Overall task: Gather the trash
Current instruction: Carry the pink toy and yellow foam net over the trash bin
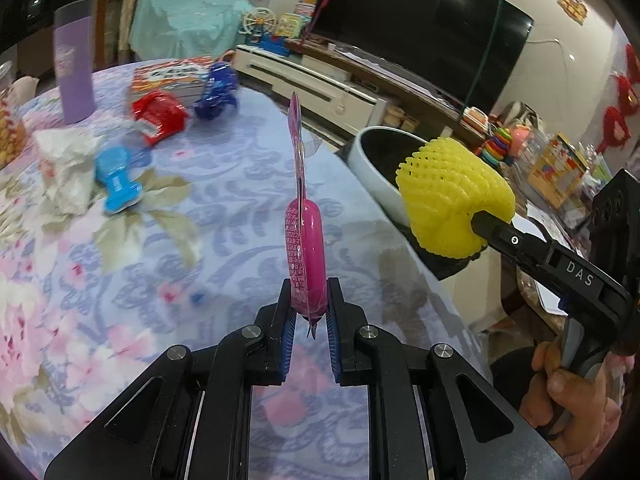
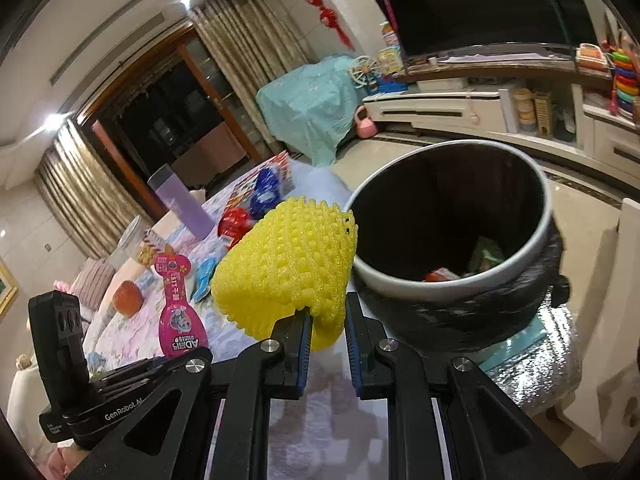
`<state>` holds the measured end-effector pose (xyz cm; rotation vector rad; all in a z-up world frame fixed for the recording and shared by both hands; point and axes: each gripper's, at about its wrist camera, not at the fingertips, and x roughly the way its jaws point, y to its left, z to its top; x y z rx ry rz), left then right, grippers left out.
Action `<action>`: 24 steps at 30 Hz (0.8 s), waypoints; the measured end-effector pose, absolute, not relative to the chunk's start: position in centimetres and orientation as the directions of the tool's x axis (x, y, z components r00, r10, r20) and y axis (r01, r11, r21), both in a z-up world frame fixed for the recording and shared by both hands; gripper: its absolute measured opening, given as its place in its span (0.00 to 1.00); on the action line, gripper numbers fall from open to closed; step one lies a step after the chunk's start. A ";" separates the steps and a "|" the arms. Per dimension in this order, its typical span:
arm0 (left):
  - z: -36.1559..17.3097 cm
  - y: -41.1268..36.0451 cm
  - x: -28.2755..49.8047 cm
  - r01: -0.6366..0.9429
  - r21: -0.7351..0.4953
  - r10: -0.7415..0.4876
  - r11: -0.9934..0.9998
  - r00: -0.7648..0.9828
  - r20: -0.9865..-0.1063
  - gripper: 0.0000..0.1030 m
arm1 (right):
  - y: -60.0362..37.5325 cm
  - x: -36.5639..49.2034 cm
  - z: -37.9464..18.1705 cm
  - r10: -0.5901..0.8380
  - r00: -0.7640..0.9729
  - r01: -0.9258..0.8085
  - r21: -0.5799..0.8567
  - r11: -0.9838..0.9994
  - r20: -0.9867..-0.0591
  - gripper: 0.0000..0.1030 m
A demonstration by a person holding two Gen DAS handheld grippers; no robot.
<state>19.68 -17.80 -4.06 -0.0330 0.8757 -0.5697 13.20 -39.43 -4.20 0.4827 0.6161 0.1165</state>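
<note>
My left gripper [image 1: 311, 300] is shut on a pink plastic package [image 1: 304, 252], held upright above the floral tablecloth; the package also shows in the right wrist view [image 2: 178, 312]. My right gripper [image 2: 327, 318] is shut on a yellow foam fruit net [image 2: 288, 264], held just left of the trash bin's rim [image 2: 452, 276]. The bin is white outside, dark inside, with some wrappers at its bottom. In the left wrist view the net [image 1: 452, 196] hangs in front of the bin [image 1: 372, 164] past the table's right edge.
On the table lie a crumpled tissue [image 1: 68, 168], a blue wrapper [image 1: 116, 180], a red wrapper [image 1: 160, 116], a dark blue wrapper [image 1: 216, 92], a snack box [image 1: 168, 76] and a purple bottle [image 1: 74, 68]. A TV cabinet stands behind the bin.
</note>
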 end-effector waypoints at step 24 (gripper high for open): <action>-2.9 -26.6 21.2 0.585 -0.221 -0.531 0.781 0.434 -0.728 0.13 | -46.2 12.1 -3.5 0.129 0.850 0.149 0.469 0.871 -0.510 0.15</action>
